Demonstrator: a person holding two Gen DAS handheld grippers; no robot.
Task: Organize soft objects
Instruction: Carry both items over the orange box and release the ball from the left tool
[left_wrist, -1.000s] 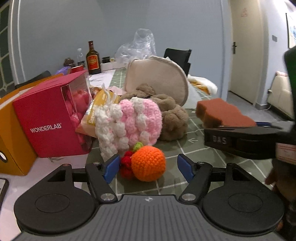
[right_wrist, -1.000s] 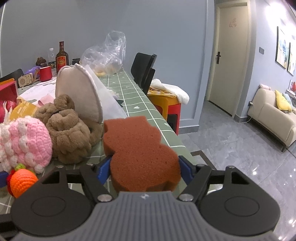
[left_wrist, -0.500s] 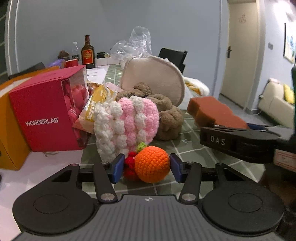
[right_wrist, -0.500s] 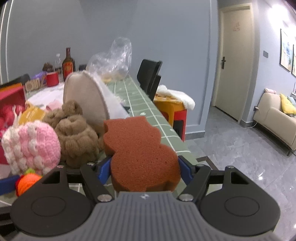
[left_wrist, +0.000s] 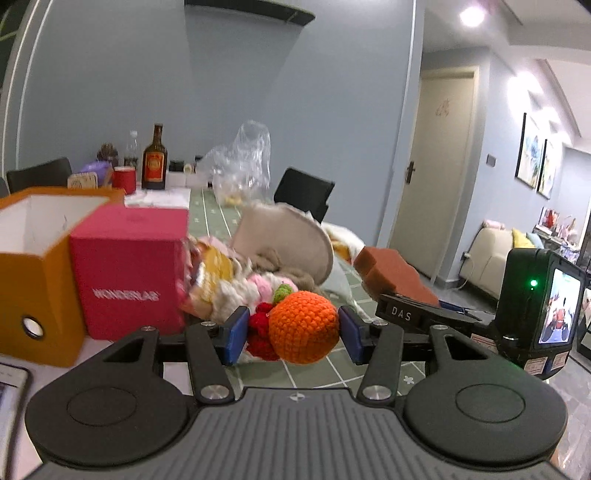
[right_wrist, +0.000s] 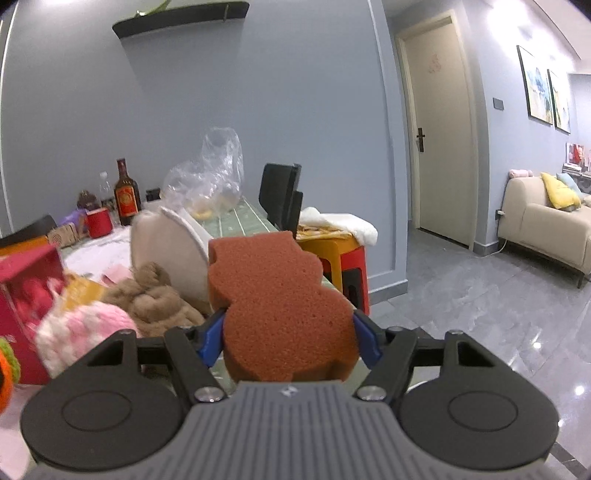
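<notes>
My left gripper is shut on an orange crocheted ball with red berries attached, held above the table. My right gripper is shut on a brown sponge, also lifted; the sponge also shows in the left wrist view. A pink and white crocheted toy and a brown plush lie on the green tablecloth, in front of a beige cushion.
A red WONDERLAB box and an open orange box stand at the left. A bottle, a red cup and a plastic bag sit at the far end. A black chair and a stool are beside the table.
My left gripper closed on the orange ball and lifted it off the table. Both grippers rose; the right still holds the sponge.
</notes>
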